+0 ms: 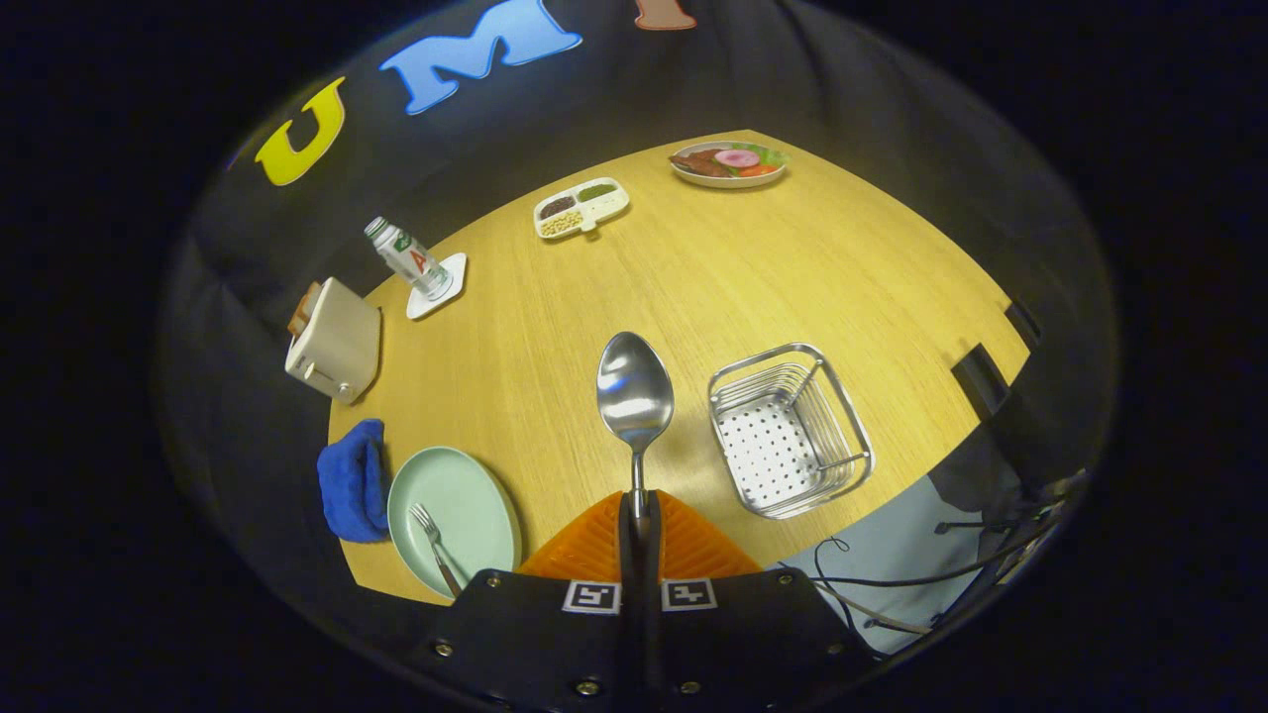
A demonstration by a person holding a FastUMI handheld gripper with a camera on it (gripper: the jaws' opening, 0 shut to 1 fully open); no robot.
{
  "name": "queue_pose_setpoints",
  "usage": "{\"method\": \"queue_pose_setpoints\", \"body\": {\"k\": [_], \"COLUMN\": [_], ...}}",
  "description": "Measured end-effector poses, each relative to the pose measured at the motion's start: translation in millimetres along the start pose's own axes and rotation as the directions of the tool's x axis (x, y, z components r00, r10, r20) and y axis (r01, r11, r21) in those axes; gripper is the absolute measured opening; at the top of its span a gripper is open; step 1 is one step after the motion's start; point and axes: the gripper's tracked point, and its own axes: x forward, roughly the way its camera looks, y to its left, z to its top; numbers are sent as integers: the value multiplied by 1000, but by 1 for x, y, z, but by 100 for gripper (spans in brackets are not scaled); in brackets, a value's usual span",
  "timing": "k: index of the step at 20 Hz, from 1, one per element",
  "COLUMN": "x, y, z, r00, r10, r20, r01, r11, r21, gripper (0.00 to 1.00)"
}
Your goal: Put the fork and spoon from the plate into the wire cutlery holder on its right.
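The claw point(640, 525) is clamped tight on the spoon point(635, 396), both fingers pinching the handle, with the bowl sticking out straight ahead of the tips and carried high above the bench point(693, 287). So we're in the carry, I'd say: spoon is off the plate, not yet delivered. The wire cutlery holder point(790, 428) sits just to the right of the spoon's bowl, down on the bench, and nothing is in it; its dotted floor shows bare. The next move looks like a swing to the right and a dip, getting the spoon over that rim before letting go, probably tipping it so it drops inside rather than across the wires.

Off to the left, the plate point(466, 495) has the fork point(436, 548) lying on it, waiting its turn, with a blue cloth point(354, 480) touching the plate's far side. Further out: a toaster point(334, 340), a bottle point(406, 256) on a coaster, a divided snack tray point(581, 207), and a plate of food point(728, 163) at the far edge.
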Motion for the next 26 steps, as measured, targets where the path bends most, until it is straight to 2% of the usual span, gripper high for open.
{"method": "queue_pose_setpoints", "body": {"k": [9, 12, 14, 19, 20, 21, 22, 23, 24, 26], "x": [-14, -16, -18, -22, -23, -24, -24, -26, -27, -28], "y": [-49, -54, -55, -53, -51, -54, -52, -54, -54, -54], "z": [-16, -18, -14, 4, 7, 7, 10, 11, 11, 12], "r00": [997, 996, 997, 997, 997, 995, 995, 993, 993, 993], "r10": [-64, -68, -69, -77, -75, -91, -89, -101, -103, -101], "r20": [-43, -53, -40, 21, 32, 39, 51, 54, 59, 66], "r01": [71, 78, 77, 70, 66, 79, 76, 87, 88, 84], "r11": [980, 974, 972, 970, 970, 970, 972, 973, 973, 971], "r21": [184, 214, 224, 232, 235, 230, 222, 216, 215, 225], "gripper": [1, 1, 6, 9, 11, 18, 19, 34, 38, 38]}}
